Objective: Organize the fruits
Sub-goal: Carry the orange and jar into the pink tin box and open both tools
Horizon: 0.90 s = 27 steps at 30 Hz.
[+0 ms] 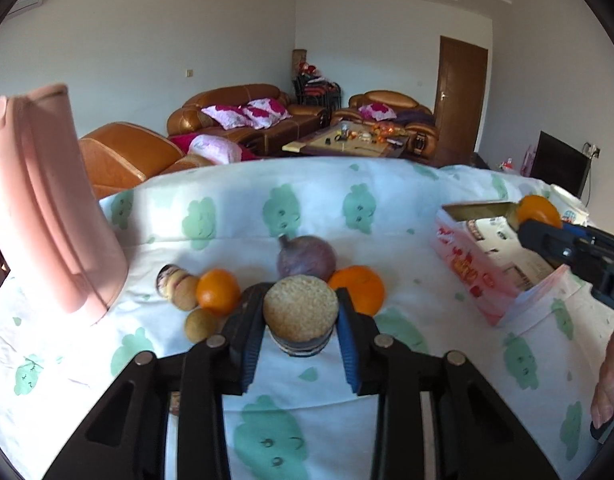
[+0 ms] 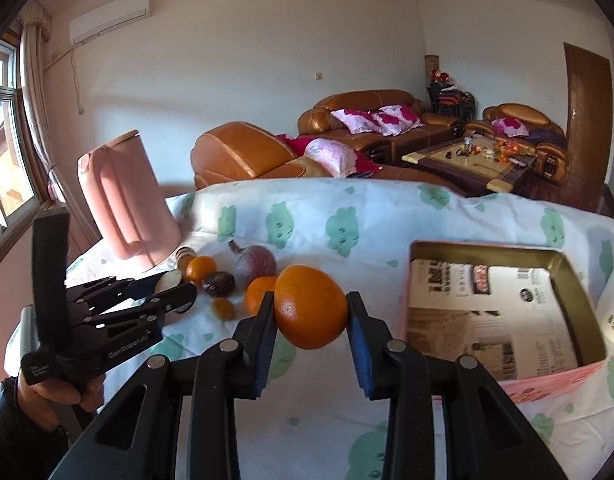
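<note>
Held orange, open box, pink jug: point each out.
held orange (image 2: 310,307), right wrist view, middle of peel between claw fingers.
open box (image 2: 487,249), right wrist view, far gold rim.
pink jug (image 1: 47,200), left wrist view, side wall.

**A home living room**

Brown leather sofas (image 2: 371,120) with pink floral cushions (image 2: 361,120) line the far wall, and a matching armchair (image 2: 519,120) stands by a wooden door (image 2: 587,116). A low coffee table (image 2: 475,164) cluttered with small things sits between them. An air conditioner (image 2: 109,18) hangs high on the wall near a curtained window (image 2: 7,136). In front, a table (image 2: 387,216) wears a white cloth printed with green clouds.
</note>
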### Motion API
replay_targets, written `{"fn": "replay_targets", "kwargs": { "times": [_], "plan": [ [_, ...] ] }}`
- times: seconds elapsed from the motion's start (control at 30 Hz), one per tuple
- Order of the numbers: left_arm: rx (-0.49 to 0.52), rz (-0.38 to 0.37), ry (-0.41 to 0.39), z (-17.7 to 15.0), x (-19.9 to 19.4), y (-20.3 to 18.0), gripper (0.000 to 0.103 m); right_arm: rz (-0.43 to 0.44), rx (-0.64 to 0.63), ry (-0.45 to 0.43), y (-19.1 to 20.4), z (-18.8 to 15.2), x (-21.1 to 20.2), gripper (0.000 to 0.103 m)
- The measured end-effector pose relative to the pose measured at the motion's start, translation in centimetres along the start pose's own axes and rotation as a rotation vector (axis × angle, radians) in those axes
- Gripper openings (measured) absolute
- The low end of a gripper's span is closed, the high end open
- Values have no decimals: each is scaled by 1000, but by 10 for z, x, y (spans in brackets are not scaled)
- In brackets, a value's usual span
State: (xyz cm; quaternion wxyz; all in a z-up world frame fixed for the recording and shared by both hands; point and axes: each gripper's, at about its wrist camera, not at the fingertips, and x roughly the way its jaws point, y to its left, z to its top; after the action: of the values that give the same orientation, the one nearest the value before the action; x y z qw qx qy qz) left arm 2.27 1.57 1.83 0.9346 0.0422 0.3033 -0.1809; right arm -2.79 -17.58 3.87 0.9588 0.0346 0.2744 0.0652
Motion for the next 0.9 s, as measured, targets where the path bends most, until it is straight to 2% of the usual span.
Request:
{"fn": "replay_targets", "kwargs": {
  "times": [0.13, 0.27, 0.33, 0.47, 0.6, 0.9],
  "plan": [
    [2, -100, -42, 17, -3, -46, 35, -140, -1, -31, -41, 3, -10, 36],
    [33, -199, -31, 31, 13, -98, 35, -198, 59, 11, -93, -1, -7, 36],
    [64, -215, -23, 36, 23, -126, 35, -221, 62, 36, -112, -4, -3, 36],
    [73, -257, 30, 41, 50, -165, 35, -228, 78, 92, -140, -11, 5, 36],
    [75, -259, 92, 38, 73, -189, 35, -201, 107, 135, -156, -16, 9, 36],
    [87, -251, 141, 28, 90, -200, 35, -178, 159, 176, -167, -21, 14, 37]
  ]
}}
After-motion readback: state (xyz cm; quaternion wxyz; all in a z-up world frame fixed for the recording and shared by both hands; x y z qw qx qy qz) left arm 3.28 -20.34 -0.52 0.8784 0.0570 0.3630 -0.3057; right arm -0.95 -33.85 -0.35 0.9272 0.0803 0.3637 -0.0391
